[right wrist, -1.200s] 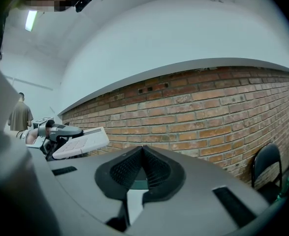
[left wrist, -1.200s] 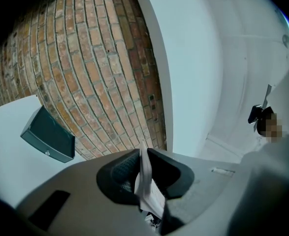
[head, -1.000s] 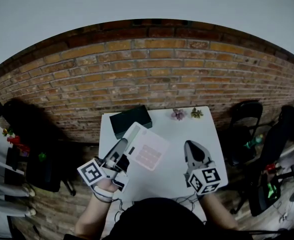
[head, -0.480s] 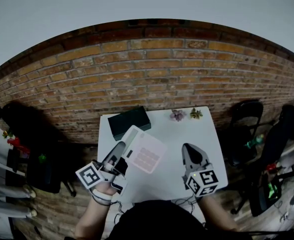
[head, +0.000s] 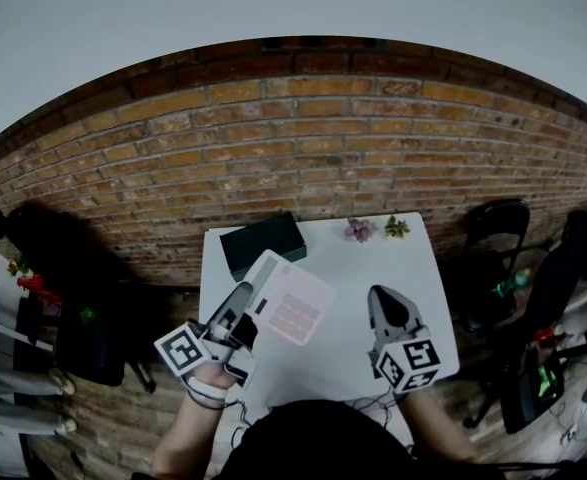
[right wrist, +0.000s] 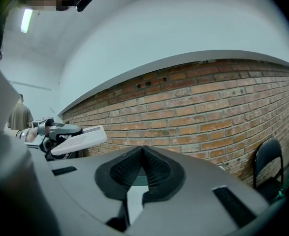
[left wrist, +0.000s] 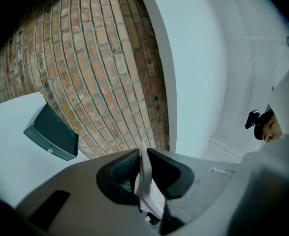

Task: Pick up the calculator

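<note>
The calculator (head: 293,308), white with pinkish keys, hangs tilted above the white table (head: 373,263). My left gripper (head: 254,290) is shut on its left edge. In the left gripper view the calculator (left wrist: 146,183) shows edge-on as a thin white slab clamped between the dark pads (left wrist: 119,173). In the right gripper view the calculator (right wrist: 80,139) juts out from the left gripper (right wrist: 50,130) at the far left. My right gripper (head: 385,295) hovers over the right part of the table. Its jaws (right wrist: 143,157) are shut, with nothing between them.
A dark green box (head: 261,243) lies at the table's back left, also visible as the green box (left wrist: 53,134) in the left gripper view. Two small plants (head: 359,230) stand at the back edge by the brick wall (head: 293,148). Black chairs (head: 495,238) stand to the right.
</note>
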A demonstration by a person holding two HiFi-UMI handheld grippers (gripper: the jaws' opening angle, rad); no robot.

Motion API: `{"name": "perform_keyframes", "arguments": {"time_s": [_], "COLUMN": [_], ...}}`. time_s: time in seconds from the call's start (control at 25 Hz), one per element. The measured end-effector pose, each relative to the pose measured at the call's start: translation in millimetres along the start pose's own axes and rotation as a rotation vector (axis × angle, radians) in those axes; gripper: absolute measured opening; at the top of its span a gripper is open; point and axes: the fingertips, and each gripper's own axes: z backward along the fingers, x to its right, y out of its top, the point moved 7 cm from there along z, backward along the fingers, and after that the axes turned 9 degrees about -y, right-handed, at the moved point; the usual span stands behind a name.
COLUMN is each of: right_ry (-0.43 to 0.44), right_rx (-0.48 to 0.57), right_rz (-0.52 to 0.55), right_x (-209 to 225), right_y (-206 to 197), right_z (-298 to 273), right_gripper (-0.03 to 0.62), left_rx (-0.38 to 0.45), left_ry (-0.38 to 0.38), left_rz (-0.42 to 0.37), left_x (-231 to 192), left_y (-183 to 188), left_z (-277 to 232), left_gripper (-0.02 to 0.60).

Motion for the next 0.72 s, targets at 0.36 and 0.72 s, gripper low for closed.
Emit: {"name": "perform_keyframes", "arguments": {"time_s": [0.36, 0.72], "right_ry": [-0.006, -0.020], "right_rx": [-0.006, 0.000], "right_rz": [0.016, 0.039], "right_x": [-10, -20], "right_y": [2, 5], "right_z": [-3, -2], "right_gripper": [0.003, 0.003], "left_rx": [-0.004, -0.008], "left_ry": [-0.005, -0.016], "left_rz": [0.002, 0.015], "left_x": [-6, -11], "left_y": [8, 14], "left_z": [4, 9], "left_gripper": [0.048, 0.048]}}
